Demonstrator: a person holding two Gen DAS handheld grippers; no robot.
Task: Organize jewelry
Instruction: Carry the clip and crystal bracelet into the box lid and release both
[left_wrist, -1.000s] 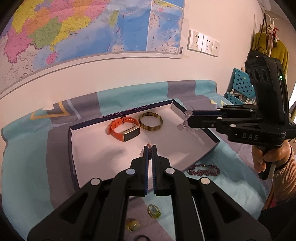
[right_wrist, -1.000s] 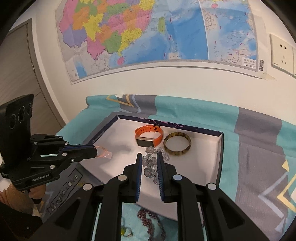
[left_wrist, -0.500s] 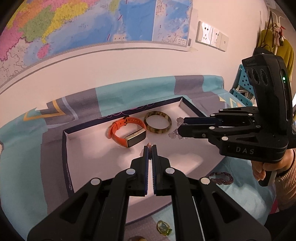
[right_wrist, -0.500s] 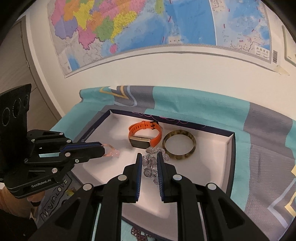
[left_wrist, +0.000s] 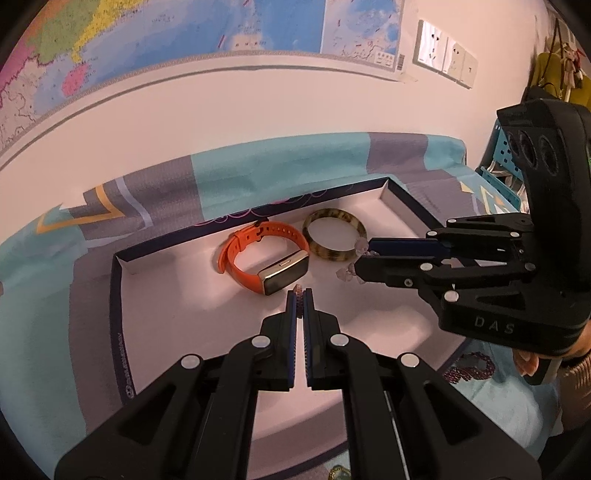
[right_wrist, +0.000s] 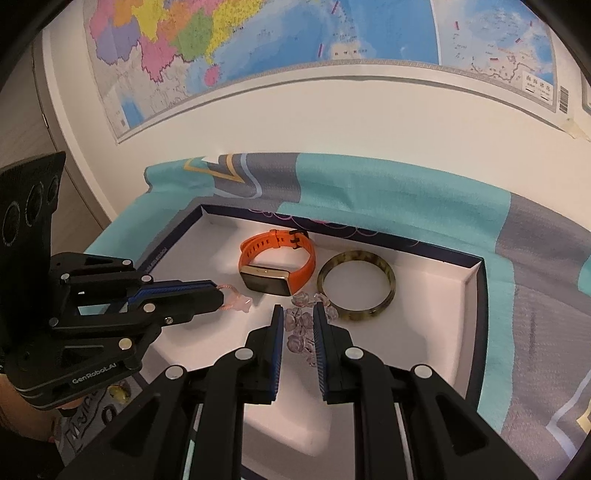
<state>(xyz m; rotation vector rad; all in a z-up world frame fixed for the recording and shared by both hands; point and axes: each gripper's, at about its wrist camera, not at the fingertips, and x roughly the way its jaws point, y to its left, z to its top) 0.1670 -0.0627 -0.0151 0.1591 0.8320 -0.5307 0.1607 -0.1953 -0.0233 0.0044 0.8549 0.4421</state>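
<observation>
Holding a piece in each tool, we stood partway through the sorting. Our left tool (right_wrist: 221, 295) was pressed together on a thin pink cord bracelet (right_wrist: 238, 303) with a small pale charm, above the tray's left half. Our right tool (right_wrist: 298, 325) pinched a clear bead bracelet (right_wrist: 301, 325), hanging over the tray floor just beside the mottled bangle (right_wrist: 356, 290).

Already lying in the white tray (left_wrist: 122, 317), toward its far edge, were the orange watch band (left_wrist: 264, 254) and the bangle, side by side. Left outside, on the cloth past the tray's near edge, were a dark red bead bracelet (left_wrist: 471, 365) and some small rings, hard to make out.

Bare floor lay across the tray's near and left parts, so we judged room enough to set both pieces down clear of the low rim.
</observation>
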